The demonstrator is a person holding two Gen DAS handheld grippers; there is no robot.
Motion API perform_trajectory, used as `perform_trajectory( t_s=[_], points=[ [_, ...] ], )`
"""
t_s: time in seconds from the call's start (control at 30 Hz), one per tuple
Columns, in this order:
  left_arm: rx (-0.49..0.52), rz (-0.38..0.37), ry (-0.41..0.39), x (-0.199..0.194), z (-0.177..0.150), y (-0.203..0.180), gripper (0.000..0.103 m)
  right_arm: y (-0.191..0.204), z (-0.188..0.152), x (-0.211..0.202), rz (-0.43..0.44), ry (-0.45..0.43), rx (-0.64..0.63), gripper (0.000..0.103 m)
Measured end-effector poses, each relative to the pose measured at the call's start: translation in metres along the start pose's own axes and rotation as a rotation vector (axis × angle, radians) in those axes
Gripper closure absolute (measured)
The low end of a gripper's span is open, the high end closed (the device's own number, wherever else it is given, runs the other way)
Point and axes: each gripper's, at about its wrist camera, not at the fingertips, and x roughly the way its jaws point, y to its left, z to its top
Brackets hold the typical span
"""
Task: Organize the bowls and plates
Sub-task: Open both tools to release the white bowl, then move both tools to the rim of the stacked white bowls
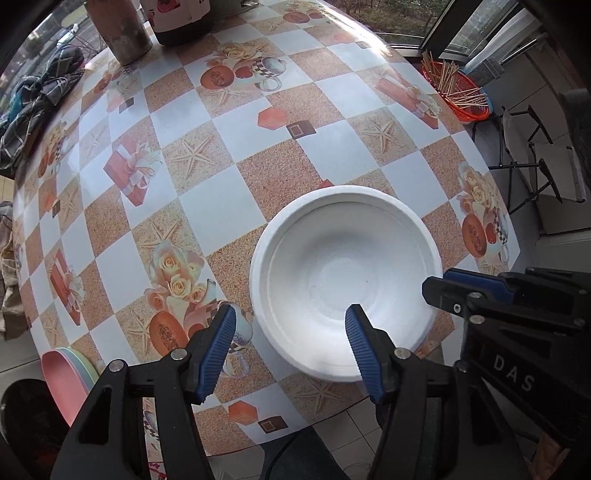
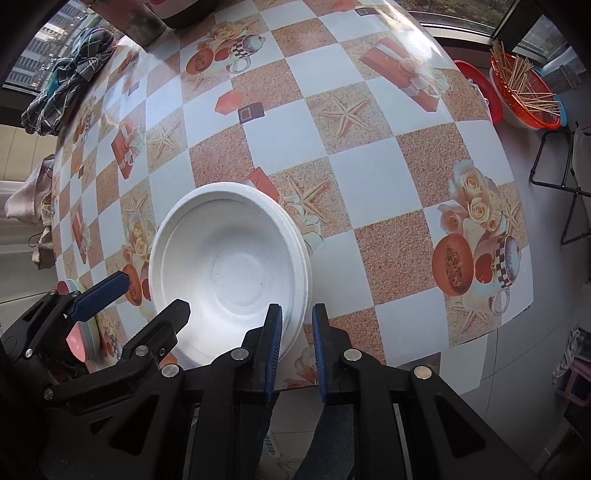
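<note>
A white bowl (image 1: pixel 343 280) (image 2: pixel 229 266) sits on the checked tablecloth (image 1: pixel 229 206) near the table's front edge; in the right wrist view layered rims show on its right side, as if it tops a stack. My left gripper (image 1: pixel 291 332) (image 2: pixel 144 299) points down and stands open astride the bowl's near-left rim, one pad outside and one inside, neither touching. My right gripper (image 2: pixel 297 328) (image 1: pixel 443 282) straddles the bowl's right rim with narrow jaws, and a thin gap shows beside the rim. A stack of pink and green plates (image 1: pixel 62 373) (image 2: pixel 79 332) lies at the table's near-left edge.
Orange baskets of wooden sticks (image 1: pixel 458 88) (image 2: pixel 524 88) stand off the table's far right. A plaid cloth (image 1: pixel 40 96) (image 2: pixel 70 81) lies at the far left, with a metal cup (image 1: pixel 122 29) and a dark jar (image 1: pixel 177 22) at the back. A folding chair (image 1: pixel 535 162) stands to the right.
</note>
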Motion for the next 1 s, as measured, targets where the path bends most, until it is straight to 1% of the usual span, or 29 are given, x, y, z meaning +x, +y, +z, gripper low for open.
perform_trajectory(
  t_s=[0.03, 0.07, 0.1, 0.13, 0.17, 0.2, 0.23, 0.3, 0.37, 0.47, 0.57, 0.63, 0.7, 0.87, 1.0],
  points=[
    [-0.003, 0.001, 0.001, -0.002, 0.0, 0.003, 0.033, -0.002, 0.0, -0.002, -0.009, -0.006, 0.005, 0.073],
    [-0.011, -0.012, -0.002, -0.005, 0.0, 0.007, 0.032, -0.005, 0.0, -0.004, -0.022, -0.015, 0.013, 0.055],
    [-0.025, -0.032, -0.008, -0.008, 0.0, 0.014, 0.028, -0.01, 0.0, -0.007, -0.034, -0.028, 0.025, 0.034],
    [-0.048, -0.051, -0.014, -0.011, -0.001, 0.021, 0.018, -0.016, 0.0, -0.01, -0.039, -0.041, 0.04, 0.024],
    [-0.068, -0.073, -0.013, -0.014, -0.001, 0.029, 0.013, -0.023, -0.001, -0.013, -0.037, -0.053, 0.062, 0.005],
    [-0.079, -0.093, -0.006, -0.016, -0.002, 0.035, 0.003, -0.03, -0.002, -0.016, -0.024, -0.065, 0.085, 0.0],
    [-0.079, -0.094, -0.003, -0.02, -0.003, 0.04, 0.0, -0.036, -0.004, -0.019, 0.002, -0.071, 0.11, 0.0],
    [-0.051, -0.081, -0.006, -0.025, -0.006, 0.041, 0.0, -0.044, -0.008, -0.023, 0.031, -0.084, 0.147, 0.0],
    [-0.017, -0.078, 0.009, -0.029, -0.012, 0.043, 0.0, -0.045, -0.01, -0.025, 0.02, -0.087, 0.147, 0.0],
    [0.024, -0.067, 0.084, -0.026, -0.024, 0.044, 0.0, -0.035, -0.014, -0.024, -0.008, -0.067, 0.097, 0.0],
    [0.044, -0.009, 0.139, -0.022, -0.028, 0.042, 0.0, -0.022, -0.022, -0.018, 0.03, -0.045, 0.055, 0.0],
    [0.053, 0.055, 0.154, -0.023, -0.025, 0.041, 0.0, -0.015, -0.024, -0.014, 0.054, -0.031, 0.034, 0.0],
    [0.063, 0.084, 0.156, -0.026, -0.023, 0.041, 0.0, -0.011, -0.025, -0.013, 0.064, -0.028, 0.018, 0.0],
    [0.111, 0.156, 0.171, -0.03, -0.022, 0.033, 0.0, -0.018, -0.022, -0.016, 0.101, -0.047, 0.046, 0.0],
    [0.137, 0.201, 0.166, -0.034, -0.021, 0.03, 0.0, -0.027, -0.018, -0.014, 0.123, -0.039, 0.089, 0.0]
  ],
)
